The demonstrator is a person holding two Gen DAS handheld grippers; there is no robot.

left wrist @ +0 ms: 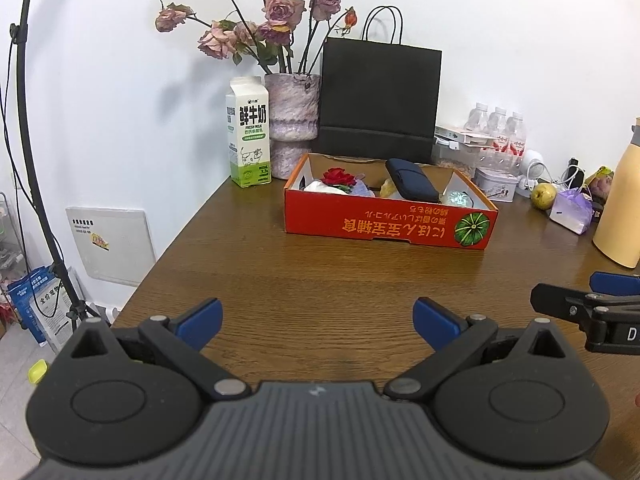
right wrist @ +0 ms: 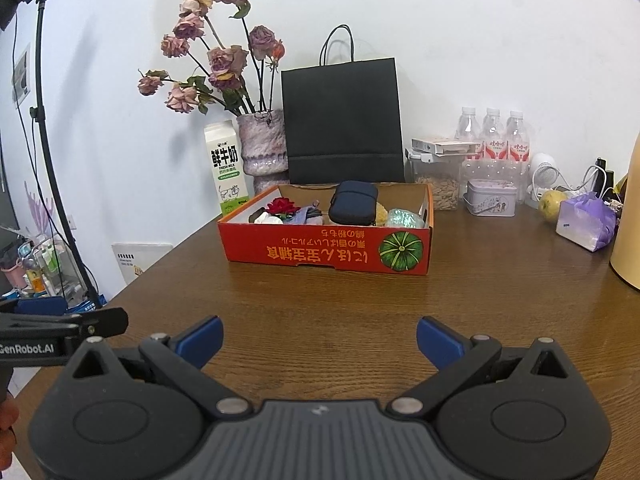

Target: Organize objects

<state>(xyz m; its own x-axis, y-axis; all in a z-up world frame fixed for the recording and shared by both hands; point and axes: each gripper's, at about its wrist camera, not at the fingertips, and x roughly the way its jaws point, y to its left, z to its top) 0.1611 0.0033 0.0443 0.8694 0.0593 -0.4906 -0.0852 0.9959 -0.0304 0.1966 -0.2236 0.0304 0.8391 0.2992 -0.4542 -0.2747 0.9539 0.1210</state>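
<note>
A red cardboard box (left wrist: 384, 229) (right wrist: 320, 254) with a pumpkin print stands on the brown table, ahead of both grippers. Inside lie a red rose (left wrist: 338, 177) (right wrist: 282, 205), a dark blue pouch (left wrist: 412, 180) (right wrist: 353, 202), white and purple items, a yellow piece and a shiny greenish packet (right wrist: 404, 218). My left gripper (left wrist: 318, 320) is open and empty, low over the table, well short of the box. My right gripper (right wrist: 319, 338) is open and empty too, beside the left one; it shows at the right edge of the left wrist view (left wrist: 588, 304).
Behind the box stand a milk carton (left wrist: 249, 132), a vase of dried roses (left wrist: 292, 116) and a black paper bag (left wrist: 378, 100). To the right are water bottles (right wrist: 494, 132), a tin (right wrist: 491, 198), a pear (right wrist: 551, 205), a purple packet (right wrist: 586, 222) and a yellow flask (left wrist: 620, 208). A light stand (left wrist: 36, 184) stands left of the table.
</note>
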